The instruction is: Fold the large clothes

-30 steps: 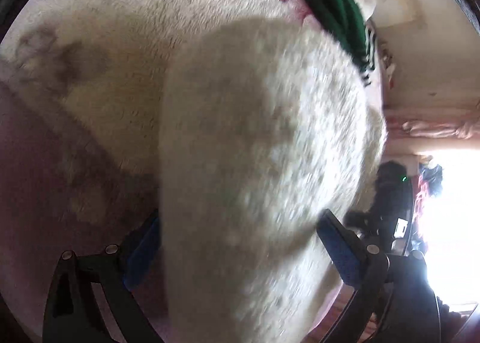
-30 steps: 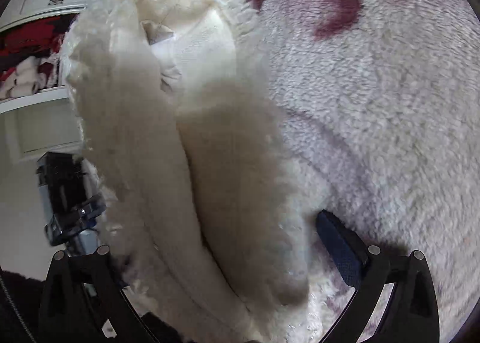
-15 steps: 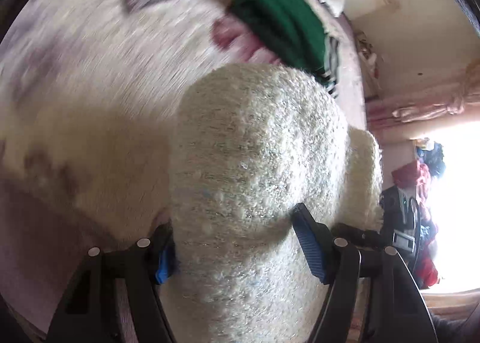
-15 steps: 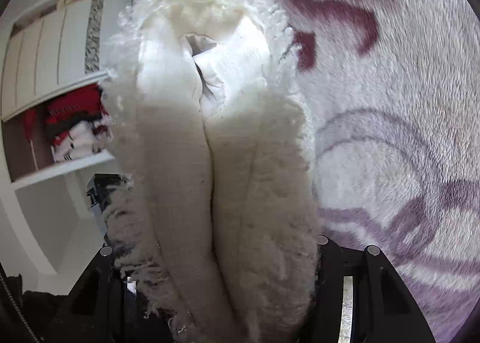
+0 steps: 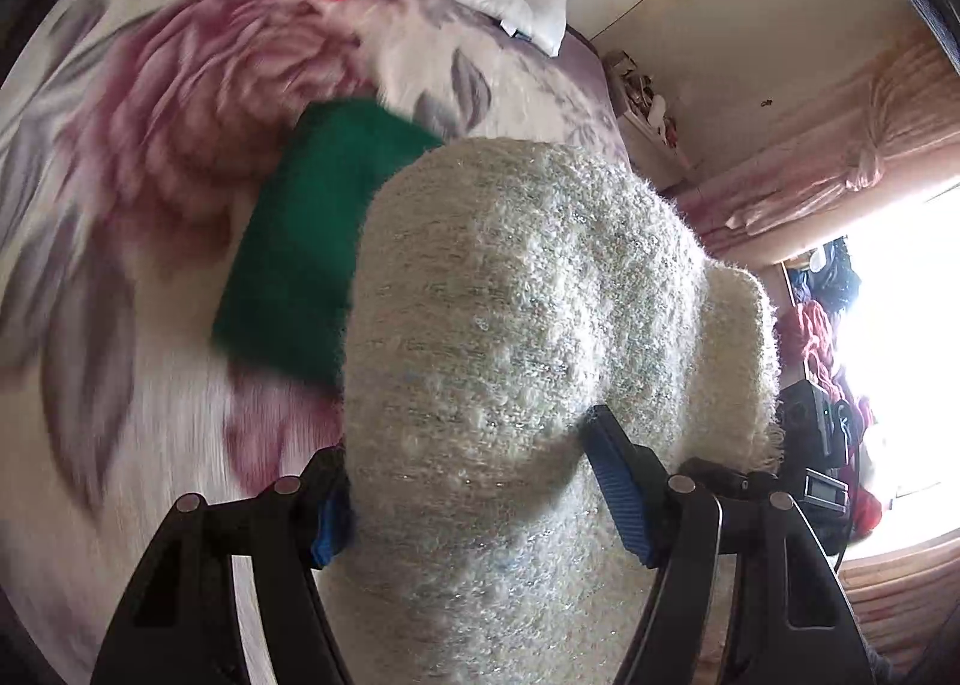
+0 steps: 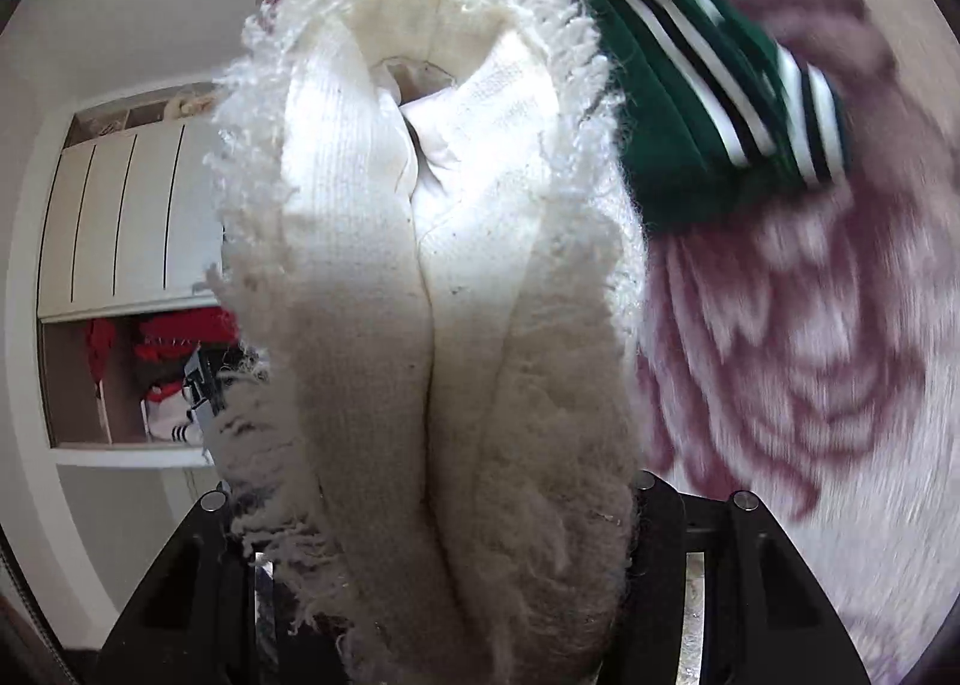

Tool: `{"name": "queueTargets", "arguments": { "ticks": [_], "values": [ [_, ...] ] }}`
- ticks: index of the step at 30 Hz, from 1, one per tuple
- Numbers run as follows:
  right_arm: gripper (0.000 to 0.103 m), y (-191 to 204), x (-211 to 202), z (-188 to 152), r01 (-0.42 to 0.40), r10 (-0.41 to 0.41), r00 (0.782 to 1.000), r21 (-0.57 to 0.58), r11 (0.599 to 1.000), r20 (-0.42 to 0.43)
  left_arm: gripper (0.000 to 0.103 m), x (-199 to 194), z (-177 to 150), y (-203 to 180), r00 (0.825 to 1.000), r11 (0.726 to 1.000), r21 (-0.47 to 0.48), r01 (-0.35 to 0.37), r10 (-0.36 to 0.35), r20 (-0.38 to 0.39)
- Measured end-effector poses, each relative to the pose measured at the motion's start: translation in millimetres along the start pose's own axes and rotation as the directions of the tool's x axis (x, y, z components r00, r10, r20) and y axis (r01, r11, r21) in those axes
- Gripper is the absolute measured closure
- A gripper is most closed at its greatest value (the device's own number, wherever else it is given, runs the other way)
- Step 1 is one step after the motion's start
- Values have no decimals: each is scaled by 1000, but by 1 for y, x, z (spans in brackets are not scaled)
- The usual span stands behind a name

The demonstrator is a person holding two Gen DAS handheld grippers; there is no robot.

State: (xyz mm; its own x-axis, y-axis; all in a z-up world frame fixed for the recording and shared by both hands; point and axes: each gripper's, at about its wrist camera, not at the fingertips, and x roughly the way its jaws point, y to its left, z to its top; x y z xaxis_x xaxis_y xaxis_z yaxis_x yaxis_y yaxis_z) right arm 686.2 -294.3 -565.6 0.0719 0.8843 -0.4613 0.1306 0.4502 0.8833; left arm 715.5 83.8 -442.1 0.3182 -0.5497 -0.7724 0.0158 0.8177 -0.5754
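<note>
Both the left gripper (image 5: 474, 490) and right gripper (image 6: 432, 529) have fingers clamped on the bulky cream sweater (image 5: 528, 337), held above the bed (image 5: 120, 157) near the green garment (image 5: 312, 241); thick layers may slip, undoing the fold.

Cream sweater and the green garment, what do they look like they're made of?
Cream sweater: probably fuzzy bouclé knit, nubbly loops with faint glints, ribbed inside. Green garment: likely matte ribbed knit with white stripes.
</note>
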Motion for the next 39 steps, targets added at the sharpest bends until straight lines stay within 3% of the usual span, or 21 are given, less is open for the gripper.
{"name": "queueTargets", "arguments": {
  "ticks": [5,9,14,16,17,19,21,22,23,25,28,29,31,32,33,35,36,39],
  "values": [
    [49,14,40,119,49,-49,999,-9,999,19,36,59,92,32,999,999,15,-36,37,-25],
    [49,-5,88,195,103,-103,995,2,995,12,36,115,125,78,993,996,13,-90,91,-73],
    [46,-48,124,234,184,-184,983,28,982,-13,32,145,130,101,993,999,-42,10,-15,-113],
    [42,-51,120,242,177,-176,984,60,982,-28,32,138,130,93,994,1000,-13,-21,20,-105],
    [35,-44,116,254,196,-195,980,49,979,-33,32,134,129,89,994,999,-6,-40,39,-101],
    [29,-23,115,260,308,-308,951,-7,951,-31,32,121,124,78,989,991,36,-128,130,-76],
    [20,9,104,257,440,-440,898,-86,894,15,26,106,117,63,968,963,106,-249,251,-5],
    [17,20,103,253,506,-501,863,-116,855,67,11,101,112,56,951,941,137,-310,310,23],
    [14,33,94,239,599,-585,800,-134,789,132,5,95,105,48,928,913,167,-373,370,48],
    [11,48,85,215,703,-674,708,-121,701,212,5,81,83,33,893,871,197,-450,441,89],
    [4,66,89,163,820,-778,566,-89,565,272,4,62,53,19,868,846,192,-497,483,116],
    [4,59,83,145,842,-795,531,-80,533,292,4,51,40,12,855,835,184,-518,500,138],
    [4,66,66,114,902,-837,420,-61,427,351,3,32,23,0,850,834,176,-524,499,169],
    [3,73,60,101,918,-842,382,-50,394,381,3,24,16,-7,849,833,175,-524,495,184],
    [3,94,72,94,924,-842,364,-40,380,399,2,13,7,-16,849,834,178,-522,488,202],
    [3,113,57,66,940,-838,312,-15,342,448,2,-8,-7,-30,846,831,186,-524,482,230],
    [3,122,52,53,943,-832,298,-8,333,467,2,-19,-14,-39,846,832,191,-521,473,245],
    [3,166,23,-12,937,-812,297,9,348,502,2,-55,-33,-64,848,838,192,-511,455,272]
  ]
}}
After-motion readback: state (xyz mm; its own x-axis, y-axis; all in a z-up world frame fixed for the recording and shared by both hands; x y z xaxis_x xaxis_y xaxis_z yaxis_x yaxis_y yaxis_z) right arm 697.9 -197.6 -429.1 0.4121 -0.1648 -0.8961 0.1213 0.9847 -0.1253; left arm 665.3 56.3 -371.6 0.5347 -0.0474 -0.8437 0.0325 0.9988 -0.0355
